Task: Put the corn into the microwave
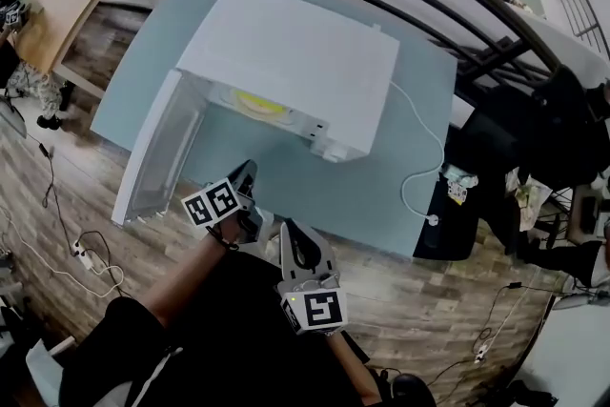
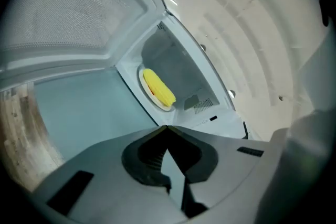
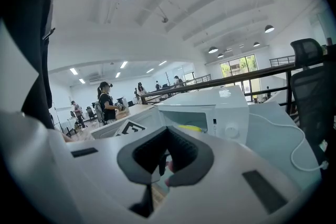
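The corn (image 1: pixel 259 102) lies inside the white microwave (image 1: pixel 286 62), a yellow cob resting on the pale round plate (image 2: pixel 146 93) on the cavity floor. In the left gripper view the corn (image 2: pixel 159 87) lies lengthwise across that plate, with its near end over the plate's front rim. The microwave stands on a blue-grey tabletop (image 1: pixel 381 186), and its door (image 1: pixel 162 148) is swung wide open at the 9 o'clock side of the cavity in the head view. A white cable (image 1: pixel 419 157) runs from the microwave's 3 o'clock side across the tabletop and over its edge. The left hand-held gripper (image 1: pixel 246 176) is at 6 o'clock from the open cavity, above the tabletop's near edge and apart from the microwave. Its own view shows the left hand-held gripper (image 2: pixel 167 128) with jaw tips pressed together and nothing between them, the corn just past them at 12 o'clock. The right hand-held gripper (image 1: pixel 291 238) sits at 5 o'clock from the left one, closer to the person. In its own view the right hand-held gripper (image 3: pixel 168 129) also has its jaw tips meeting with nothing gripped, and the microwave (image 3: pixel 215 107) is beyond them at 1 o'clock.
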`<state>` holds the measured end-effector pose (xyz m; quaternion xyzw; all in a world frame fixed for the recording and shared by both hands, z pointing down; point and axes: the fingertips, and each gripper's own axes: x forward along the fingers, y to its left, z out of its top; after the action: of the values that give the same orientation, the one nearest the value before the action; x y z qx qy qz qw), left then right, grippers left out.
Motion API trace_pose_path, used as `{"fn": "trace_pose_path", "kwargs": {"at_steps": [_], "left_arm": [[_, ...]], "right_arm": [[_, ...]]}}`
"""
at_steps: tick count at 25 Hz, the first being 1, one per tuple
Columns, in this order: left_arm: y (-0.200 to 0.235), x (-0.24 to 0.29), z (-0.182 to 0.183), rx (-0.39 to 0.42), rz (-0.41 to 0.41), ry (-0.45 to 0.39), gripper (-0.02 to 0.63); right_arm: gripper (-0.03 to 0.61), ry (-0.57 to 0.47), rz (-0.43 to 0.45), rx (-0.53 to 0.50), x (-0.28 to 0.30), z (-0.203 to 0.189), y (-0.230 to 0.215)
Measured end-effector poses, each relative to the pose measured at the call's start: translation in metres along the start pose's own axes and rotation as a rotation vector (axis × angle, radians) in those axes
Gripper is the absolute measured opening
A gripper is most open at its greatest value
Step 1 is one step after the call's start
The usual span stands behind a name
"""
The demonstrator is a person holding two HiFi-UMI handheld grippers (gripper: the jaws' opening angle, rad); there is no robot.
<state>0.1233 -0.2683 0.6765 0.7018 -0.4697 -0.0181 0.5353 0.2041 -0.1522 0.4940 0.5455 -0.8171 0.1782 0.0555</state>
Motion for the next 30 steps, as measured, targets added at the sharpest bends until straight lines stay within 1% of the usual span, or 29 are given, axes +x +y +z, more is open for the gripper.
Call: {"fn": "trace_pose_path", "kwargs": {"at_steps": [7, 9, 11, 16, 19, 23, 30], "left_arm": [[-0.025, -0.045, -0.026, 0.106, -0.059, -0.019, 0.002], [-0.037, -0.061, -0.032, 0.151, -0.085, -0.024, 0.002], [-0.054, -0.077, -0.036, 0.219, -0.121, -0.034, 0.002], [-0.096, -0.122, -0.049, 0.429, -0.201, -0.061, 0.002], [-0.115, -0.147, -0.054, 0.523, -0.233, -0.082, 0.002], [-0.129, -0.173, -0.055, 0.595, -0.239, -0.125, 0.002], [-0.149, -0.21, -0.06, 0.68, -0.261, -0.175, 0.002]], "right_arm": [[0.008, -0.031, -0.014, 0.022, -0.041, -0.013, 0.007], [0.008, -0.046, -0.023, 0.026, -0.053, -0.015, 0.009], [0.008, -0.061, -0.037, 0.025, -0.065, -0.017, 0.01], [0.008, -0.097, -0.065, 0.014, -0.091, -0.014, 0.012], [0.008, -0.113, -0.077, 0.018, -0.101, -0.013, 0.011], [0.008, -0.121, -0.068, 0.015, -0.107, -0.013, 0.017], [0.008, -0.115, -0.048, 0.018, -0.108, -0.015, 0.026]]}}
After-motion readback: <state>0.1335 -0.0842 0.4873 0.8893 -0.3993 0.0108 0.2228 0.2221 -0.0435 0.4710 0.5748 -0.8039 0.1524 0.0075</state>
